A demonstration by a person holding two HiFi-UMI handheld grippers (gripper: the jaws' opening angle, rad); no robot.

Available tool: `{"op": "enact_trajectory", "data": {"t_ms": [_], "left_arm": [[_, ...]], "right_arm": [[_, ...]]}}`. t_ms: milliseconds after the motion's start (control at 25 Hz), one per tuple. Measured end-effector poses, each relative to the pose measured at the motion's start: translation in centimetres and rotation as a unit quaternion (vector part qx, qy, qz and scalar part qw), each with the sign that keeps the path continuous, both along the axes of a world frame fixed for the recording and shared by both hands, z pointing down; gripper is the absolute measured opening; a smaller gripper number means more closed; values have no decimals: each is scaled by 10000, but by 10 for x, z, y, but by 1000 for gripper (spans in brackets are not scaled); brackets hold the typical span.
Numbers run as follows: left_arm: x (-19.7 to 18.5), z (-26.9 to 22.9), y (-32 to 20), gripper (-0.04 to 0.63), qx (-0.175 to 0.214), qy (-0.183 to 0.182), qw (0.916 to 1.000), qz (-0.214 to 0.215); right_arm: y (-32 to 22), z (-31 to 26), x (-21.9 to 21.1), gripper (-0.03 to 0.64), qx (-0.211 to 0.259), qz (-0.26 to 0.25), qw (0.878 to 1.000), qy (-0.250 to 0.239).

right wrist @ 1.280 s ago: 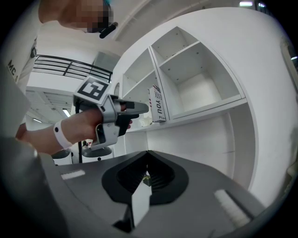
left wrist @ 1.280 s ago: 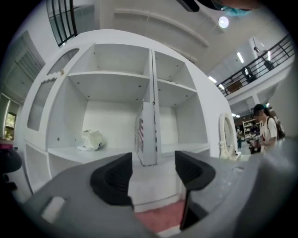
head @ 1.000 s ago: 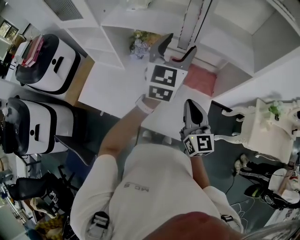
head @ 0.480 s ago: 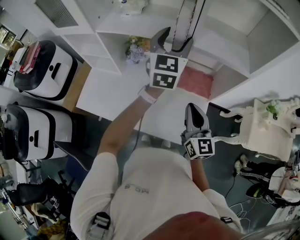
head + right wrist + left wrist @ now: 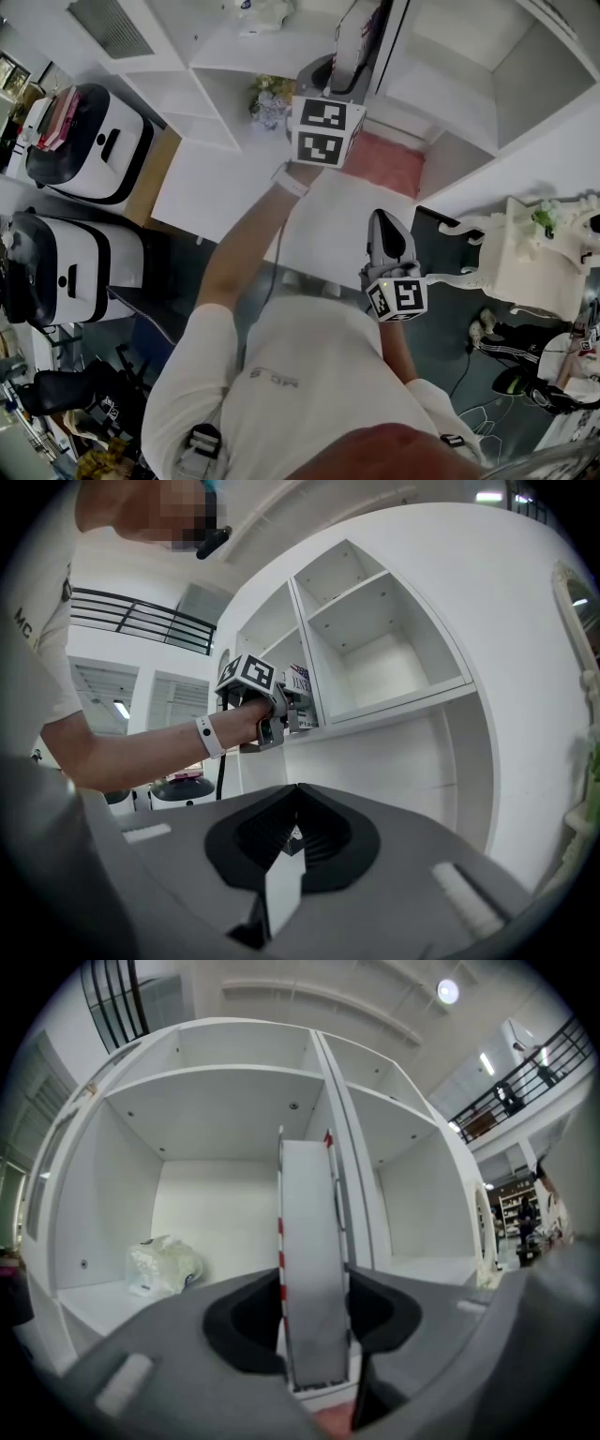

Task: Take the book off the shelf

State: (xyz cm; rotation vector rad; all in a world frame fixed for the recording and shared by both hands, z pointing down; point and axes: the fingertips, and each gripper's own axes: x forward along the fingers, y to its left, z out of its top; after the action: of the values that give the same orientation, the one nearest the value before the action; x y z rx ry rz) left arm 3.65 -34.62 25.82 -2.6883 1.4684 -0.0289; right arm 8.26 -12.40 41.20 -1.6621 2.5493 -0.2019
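Observation:
A thin white book (image 5: 314, 1269) with red marks along one edge stands upright on the white shelf (image 5: 112, 1297), beside a partition. My left gripper (image 5: 314, 1335) reaches level into the shelf; its jaws have just been closing and their pads now press on both sides of the book. From the head view the left gripper (image 5: 330, 75) is at the shelf's front with the book (image 5: 354, 37) between its fingers. My right gripper (image 5: 386, 217) hangs back by the person's chest, shut and empty. The right gripper view shows its jaws (image 5: 295, 834) together, and the left gripper (image 5: 281, 710) at the book (image 5: 298, 679).
A crumpled plastic bag (image 5: 161, 1265) lies at the left of the same compartment. A bunch of flowers (image 5: 267, 94) and a pink item (image 5: 389, 161) sit lower in the shelf unit. Two white machines (image 5: 89, 127) stand at the left, a white ornate stand (image 5: 525, 253) at the right.
The left gripper has moved forward into the shelf and its jaws have closed around the book. The right gripper has stayed in place.

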Motion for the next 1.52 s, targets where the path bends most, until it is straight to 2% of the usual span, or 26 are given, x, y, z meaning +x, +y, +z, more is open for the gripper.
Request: {"op": "enact_trajectory", "data": {"t_ms": [360,880,1200,1360,1520], "left_arm": [[-12,-1,19,166,118,-48,9999,-20],[-62,-17,80,164,387,145,9991,-73],[-81,-13,131,164,377,254,9990,48],[-78,-12,158,164,500,390,9977,223],[-76,-3,182,164,458,377,9978,304]], "right_arm": [[-1,5,0,-12,-75,3,10000,-48],[0,10,-22,-12,-141,-308,9994,-43],[-5,9,-27,-12,-104,-328,9994,-11],[-6,9,-27,-12,-115,-332,9994,5],[-2,13,-28,-12,-145,-336,9993,21]]}}
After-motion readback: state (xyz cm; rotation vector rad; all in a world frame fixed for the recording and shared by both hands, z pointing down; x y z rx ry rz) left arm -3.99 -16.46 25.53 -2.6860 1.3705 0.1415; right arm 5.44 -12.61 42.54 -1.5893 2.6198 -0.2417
